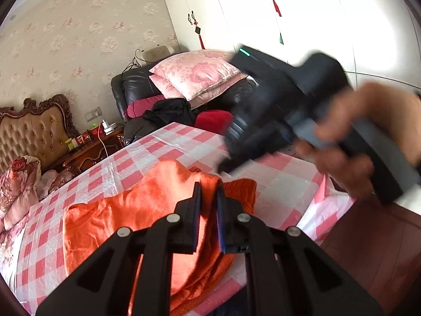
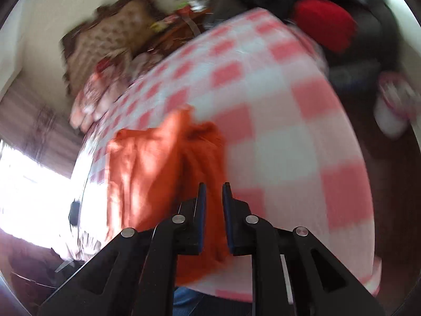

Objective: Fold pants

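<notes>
- Broadly, the bed [image 1: 168, 142], spread with a pink-and-white checked sheet, fills both wrist views, and the orange pants [image 1: 126, 210] lie across its near part, close to the bed's edge on the person's side.
- Lengthwise, the pants run from the bunched, lifted end at the grippers away toward the tufted headboard [image 1: 34, 131] — their long axis points off to the left in the left wrist view, and that far end lies flat on the sheet.
- Nearer in, the left gripper [image 1: 209, 192] is clamped on a raised ridge of the orange cloth; its jaws stand close together with the fabric pinched between them and draped down on both sides.
- Across from it, the right gripper [image 2: 213, 192] has orange cloth between its narrow-set jaws, but that view is badly blurred — I cannot tell whether the pads truly press on it.
- Judging from this, both grippers sit at the same near end, side by side, so any fold would carry that end along the long axis toward the headboard; the left has the surer hold.
- Smallest, the person's hand [image 1: 350, 155] wraps the right gripper's handle, well blurred.
</notes>
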`<state>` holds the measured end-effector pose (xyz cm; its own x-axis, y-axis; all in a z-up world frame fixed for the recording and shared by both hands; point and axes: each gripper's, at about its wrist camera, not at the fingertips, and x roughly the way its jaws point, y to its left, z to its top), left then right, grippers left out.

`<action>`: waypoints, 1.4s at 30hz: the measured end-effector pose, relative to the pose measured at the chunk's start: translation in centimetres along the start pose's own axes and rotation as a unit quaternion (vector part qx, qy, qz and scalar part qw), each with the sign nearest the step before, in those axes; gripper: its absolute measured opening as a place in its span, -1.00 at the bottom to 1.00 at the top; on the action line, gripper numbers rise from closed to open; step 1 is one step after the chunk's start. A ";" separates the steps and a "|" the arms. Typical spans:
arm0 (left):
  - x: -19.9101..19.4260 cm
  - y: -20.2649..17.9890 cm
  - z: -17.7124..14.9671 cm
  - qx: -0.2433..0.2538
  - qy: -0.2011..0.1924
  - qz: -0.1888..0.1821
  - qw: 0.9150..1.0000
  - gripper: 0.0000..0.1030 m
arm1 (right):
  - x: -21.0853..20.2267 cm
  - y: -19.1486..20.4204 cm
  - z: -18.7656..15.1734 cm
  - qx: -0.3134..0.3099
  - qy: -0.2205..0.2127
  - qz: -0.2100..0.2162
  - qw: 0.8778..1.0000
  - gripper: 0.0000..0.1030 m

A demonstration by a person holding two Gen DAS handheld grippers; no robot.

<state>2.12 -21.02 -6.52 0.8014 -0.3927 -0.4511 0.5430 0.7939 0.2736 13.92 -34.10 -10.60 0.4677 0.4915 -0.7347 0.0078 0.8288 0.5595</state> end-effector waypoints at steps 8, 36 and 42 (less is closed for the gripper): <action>0.9 -0.8 0.9 0.010 -0.004 0.007 1.000 -0.81 | 1.5 -2.5 -4.5 0.086 0.005 0.056 0.995 -0.95; 1.4 6.0 -5.2 -0.151 0.120 0.019 0.981 -0.44 | 6.6 9.4 1.7 -0.193 -0.007 -0.130 0.973 -1.00; 1.5 6.3 -6.1 -0.163 0.129 0.009 0.978 -0.42 | 6.1 9.6 1.2 -0.199 -0.017 -0.135 0.971 -1.00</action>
<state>5.21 -13.77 -10.65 0.6980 -0.2799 -0.6591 0.3866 0.9221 0.0179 17.89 -23.40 -9.26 0.5247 0.2391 -0.8171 -0.2042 0.9671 0.1518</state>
